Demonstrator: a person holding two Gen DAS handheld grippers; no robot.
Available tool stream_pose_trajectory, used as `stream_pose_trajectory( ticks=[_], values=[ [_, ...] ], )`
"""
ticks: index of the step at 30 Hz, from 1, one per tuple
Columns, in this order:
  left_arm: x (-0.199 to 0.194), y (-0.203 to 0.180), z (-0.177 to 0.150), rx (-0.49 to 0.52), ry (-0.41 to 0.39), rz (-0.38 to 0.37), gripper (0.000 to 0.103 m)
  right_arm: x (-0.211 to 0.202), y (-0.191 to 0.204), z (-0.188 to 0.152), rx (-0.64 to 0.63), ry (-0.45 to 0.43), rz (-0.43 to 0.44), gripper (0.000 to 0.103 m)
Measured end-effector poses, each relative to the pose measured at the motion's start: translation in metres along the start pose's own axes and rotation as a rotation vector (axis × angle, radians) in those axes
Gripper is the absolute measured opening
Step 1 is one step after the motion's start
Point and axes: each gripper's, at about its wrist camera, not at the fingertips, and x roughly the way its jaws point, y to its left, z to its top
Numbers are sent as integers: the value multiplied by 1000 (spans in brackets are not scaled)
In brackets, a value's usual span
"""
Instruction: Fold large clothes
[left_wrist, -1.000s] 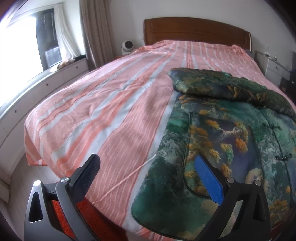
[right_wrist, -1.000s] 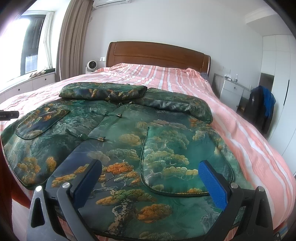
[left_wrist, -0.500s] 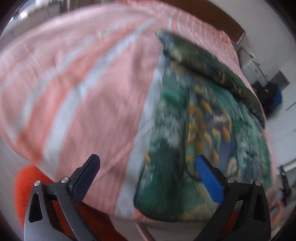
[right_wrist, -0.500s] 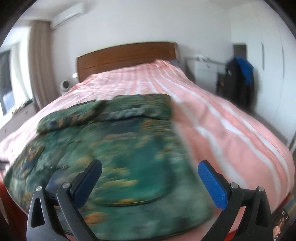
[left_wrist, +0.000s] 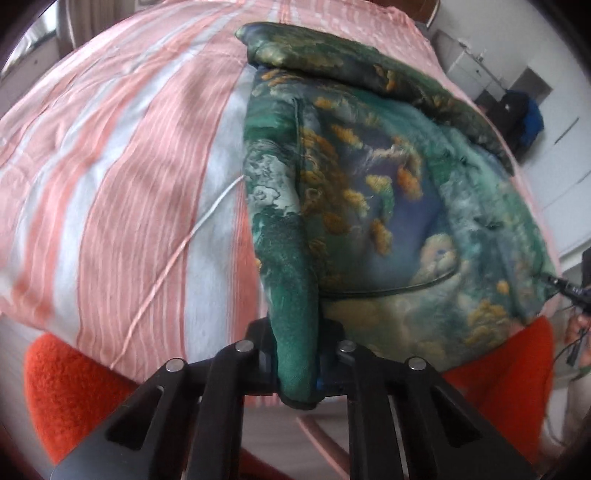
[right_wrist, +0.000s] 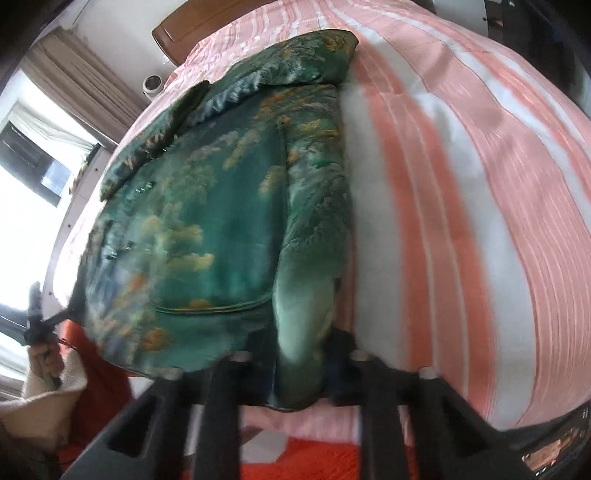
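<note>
A padded green jacket (left_wrist: 369, 192) printed with trees and clouds lies flat on the striped bed, its sleeves folded across the far end. My left gripper (left_wrist: 295, 354) is shut on the jacket's near left hem corner, and a ridge of green cloth is pinched between the jaws. In the right wrist view the jacket (right_wrist: 221, 206) is blurred. My right gripper (right_wrist: 299, 362) is shut on the near right hem corner, with bunched cloth between its jaws. A hand in a cream sleeve (right_wrist: 44, 365) holds the other gripper at the far hem corner.
The bed cover (left_wrist: 129, 166) is pink and white striped and fills the bed (right_wrist: 443, 184). Orange fuzzy fabric (left_wrist: 74, 376) lies below the near bed edge. A wooden headboard (right_wrist: 173, 33), curtains (right_wrist: 74, 85) and white drawers (left_wrist: 465, 70) stand beyond.
Both grippers were open above the bed. They have tipped down to the near edge and shut on the jacket's hem corners. The right one swung to the jacket's right side.
</note>
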Motion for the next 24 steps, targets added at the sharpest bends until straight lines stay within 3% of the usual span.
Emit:
stream_pose_trajectory(
  ticks=[5, 9, 12, 15, 18, 22, 23, 24],
  values=[
    [-26, 0, -26, 59, 45, 18, 9, -35, 16, -25, -17, -12, -2, 12],
    [-35, 6, -53, 67, 101, 32, 9, -32, 14, -67, 21, 94, 3, 12],
    [-62, 10, -39, 47, 75, -16, 9, -42, 16, -73, 45, 92, 38, 12],
    [-93, 8, 3, 57, 15, -70, 9, -70, 25, -40, 51, 17, 113, 11],
    [-117, -1, 63, 97, -75, -88, 9, -92, 42, 28, 10, -76, 182, 11],
    [-112, -12, 173, 45, -200, -71, 12, -82, 52, 120, 13, -169, 184, 11],
    [-103, -17, 196, 45, -218, -46, 20, -73, 51, 145, 26, -199, 167, 11],
    [-93, -18, 221, 36, -231, -24, 37, -62, 50, 164, 42, -234, 154, 13]
  ],
)
